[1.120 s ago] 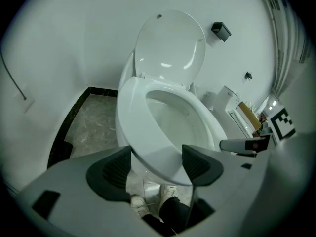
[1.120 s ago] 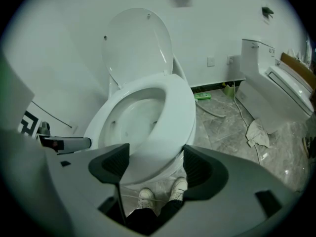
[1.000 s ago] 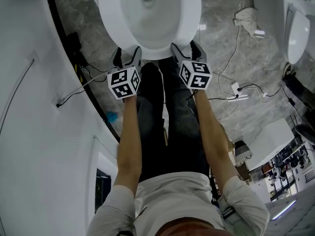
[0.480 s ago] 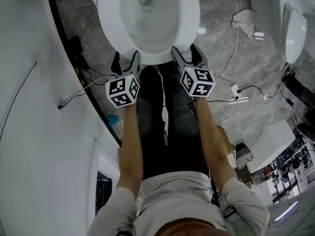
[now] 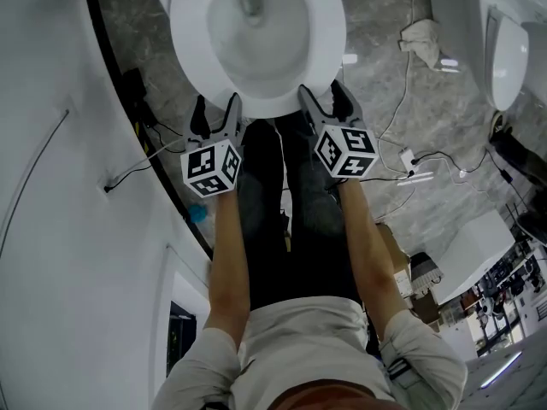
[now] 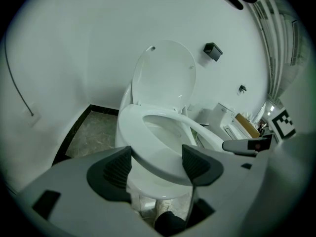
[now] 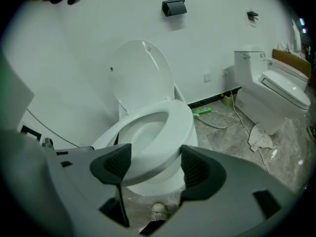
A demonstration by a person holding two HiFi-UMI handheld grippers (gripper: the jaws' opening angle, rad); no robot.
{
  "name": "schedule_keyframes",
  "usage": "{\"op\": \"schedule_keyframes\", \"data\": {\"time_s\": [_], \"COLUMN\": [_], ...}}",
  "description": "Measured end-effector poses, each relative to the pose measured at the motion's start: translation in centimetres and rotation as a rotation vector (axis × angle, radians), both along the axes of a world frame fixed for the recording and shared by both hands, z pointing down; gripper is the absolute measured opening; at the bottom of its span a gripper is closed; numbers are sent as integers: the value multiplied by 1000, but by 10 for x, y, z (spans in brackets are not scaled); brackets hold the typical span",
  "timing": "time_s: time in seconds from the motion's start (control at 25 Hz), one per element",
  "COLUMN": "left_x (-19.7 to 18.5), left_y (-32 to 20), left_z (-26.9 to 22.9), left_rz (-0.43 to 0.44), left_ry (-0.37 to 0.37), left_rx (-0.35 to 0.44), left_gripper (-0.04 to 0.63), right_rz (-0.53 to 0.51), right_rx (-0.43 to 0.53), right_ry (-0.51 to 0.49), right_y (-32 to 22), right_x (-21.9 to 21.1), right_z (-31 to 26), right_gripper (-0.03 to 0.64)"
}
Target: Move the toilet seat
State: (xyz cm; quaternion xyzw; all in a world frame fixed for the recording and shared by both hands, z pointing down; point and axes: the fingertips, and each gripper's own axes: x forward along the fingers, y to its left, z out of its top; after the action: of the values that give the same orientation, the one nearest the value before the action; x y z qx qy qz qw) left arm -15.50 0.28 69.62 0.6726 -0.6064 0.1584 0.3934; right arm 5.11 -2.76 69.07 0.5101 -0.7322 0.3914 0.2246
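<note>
The white toilet seat [image 5: 267, 102] lies down on the bowl, and its lid [image 6: 165, 75] stands upright against the wall. My left gripper [image 5: 216, 108] is at the seat's front left rim, open, and the seat's front edge [image 6: 158, 157] shows between its dark pads. On the front right rim my right gripper [image 5: 323, 94] is also open. The seat's rim [image 7: 173, 132] spans the gap between its jaws. I cannot tell whether either gripper's tips touch the seat. The lid [image 7: 140, 73] also shows in the right gripper view.
A white wall runs close along the left. A second toilet [image 5: 504, 49] stands at the right, with a crumpled cloth [image 5: 423, 32] and cables [image 5: 410, 156] on the marble floor between. The person's legs and a shoe [image 7: 158, 211] are below the grippers.
Both grippers have slid a little lower in the head view, toward the person, staying at the seat's front rim. The seat and lid have not moved.
</note>
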Motion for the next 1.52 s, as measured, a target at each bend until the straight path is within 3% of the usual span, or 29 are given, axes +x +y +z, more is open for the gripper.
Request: {"op": "schedule_keyframes", "data": {"time_s": [1.2, 1.52], "left_x": [-6, -1], "left_y": [-27, -19], "left_z": [-83, -106], "left_rz": [8, 84], "left_ry": [-28, -20], "left_rx": [177, 201], "left_gripper": [331, 330], "right_rz": [78, 93], "right_rx": [85, 87], "right_ry": [-93, -114], "right_y": [-32, -41], "right_x": [2, 1], "right_z": [-72, -83], "right_gripper": [299, 299]}}
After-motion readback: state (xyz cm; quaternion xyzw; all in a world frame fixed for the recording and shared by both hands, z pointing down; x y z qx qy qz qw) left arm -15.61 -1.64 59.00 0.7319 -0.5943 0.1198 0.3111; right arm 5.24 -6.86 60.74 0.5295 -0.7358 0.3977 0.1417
